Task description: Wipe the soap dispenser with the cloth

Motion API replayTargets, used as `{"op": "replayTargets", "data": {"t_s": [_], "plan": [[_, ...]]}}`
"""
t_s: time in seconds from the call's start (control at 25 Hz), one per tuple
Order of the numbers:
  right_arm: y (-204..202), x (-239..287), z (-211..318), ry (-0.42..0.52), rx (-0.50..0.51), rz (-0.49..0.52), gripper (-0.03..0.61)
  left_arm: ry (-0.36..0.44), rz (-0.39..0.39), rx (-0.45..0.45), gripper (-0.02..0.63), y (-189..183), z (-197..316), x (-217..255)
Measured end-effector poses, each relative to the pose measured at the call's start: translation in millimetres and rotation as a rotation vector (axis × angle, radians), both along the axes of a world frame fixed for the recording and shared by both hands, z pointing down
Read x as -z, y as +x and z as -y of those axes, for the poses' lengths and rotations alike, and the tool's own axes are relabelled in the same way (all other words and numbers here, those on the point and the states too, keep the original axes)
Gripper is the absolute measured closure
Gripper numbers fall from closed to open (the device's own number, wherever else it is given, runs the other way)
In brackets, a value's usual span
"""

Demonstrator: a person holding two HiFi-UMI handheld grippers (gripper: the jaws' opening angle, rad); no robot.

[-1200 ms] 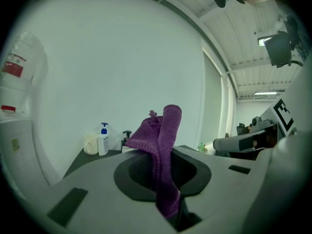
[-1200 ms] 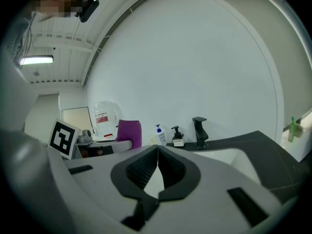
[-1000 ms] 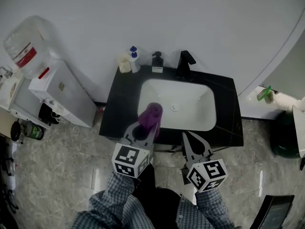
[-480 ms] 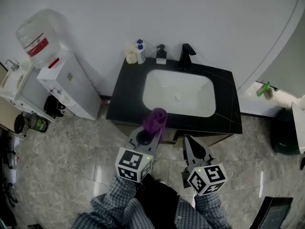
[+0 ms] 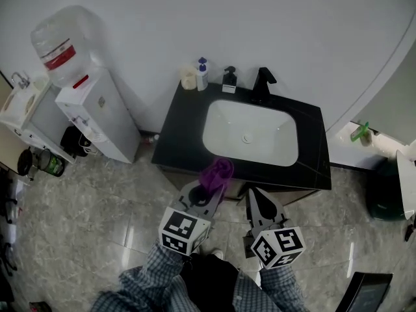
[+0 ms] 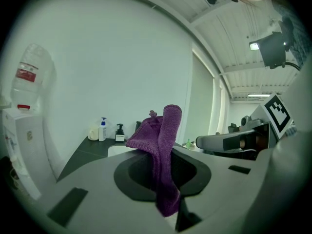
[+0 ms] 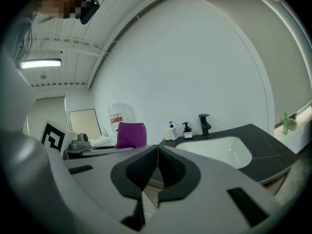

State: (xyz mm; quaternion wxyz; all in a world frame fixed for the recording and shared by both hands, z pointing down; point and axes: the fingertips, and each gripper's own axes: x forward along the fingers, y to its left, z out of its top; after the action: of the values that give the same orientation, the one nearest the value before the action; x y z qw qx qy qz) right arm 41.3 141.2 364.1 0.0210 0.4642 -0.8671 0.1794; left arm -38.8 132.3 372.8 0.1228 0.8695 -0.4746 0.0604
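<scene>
Cloth (image 5: 216, 173), purple and bunched, stands pinched in the left tool (image 5: 207, 190) at the lower middle of the head view. The left gripper view shows the two jaws pressed onto it, with one fold rising above the jaw tips and a tail hanging down between them. Just to its right in the frame, the right tool (image 5: 253, 197) has its jaws pressed together with nothing between them; its own view shows the dark pads meeting along a single seam. Checked sleeves (image 5: 149, 278) run out of the bottom edge of the frame behind the two marker cubes.

Both tools hang over the pale marbled floor (image 5: 84, 226), short of the front edge of the desk (image 5: 179, 135), a black vanity top in the middle of the frame. A white basin (image 5: 250, 135) is sunk into it. Behind the basin, at the back edge, a black faucet (image 5: 262, 83) stands upright. The soap dispenser (image 5: 229, 81), a dark pump bottle with a pale label, stands just to the left of the faucet, against the wall and well apart from both tools. Further left along the same back edge are a white bottle with a blue pump (image 5: 202, 75) and a small cream container (image 5: 188, 78), close together.

In the upper left of the frame, a white water cooler (image 5: 91, 122) carries an upturned clear bottle (image 5: 62, 44) with a red label.
</scene>
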Motion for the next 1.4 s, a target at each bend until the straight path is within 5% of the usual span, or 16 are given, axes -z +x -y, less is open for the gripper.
{"op": "replayTargets", "data": {"t_s": [1.4], "plan": [[-40,11,-23,0.024,0.056,-0.032,0.56,0.001,-0.009,0.018,0.556,-30,-29,4]]}}
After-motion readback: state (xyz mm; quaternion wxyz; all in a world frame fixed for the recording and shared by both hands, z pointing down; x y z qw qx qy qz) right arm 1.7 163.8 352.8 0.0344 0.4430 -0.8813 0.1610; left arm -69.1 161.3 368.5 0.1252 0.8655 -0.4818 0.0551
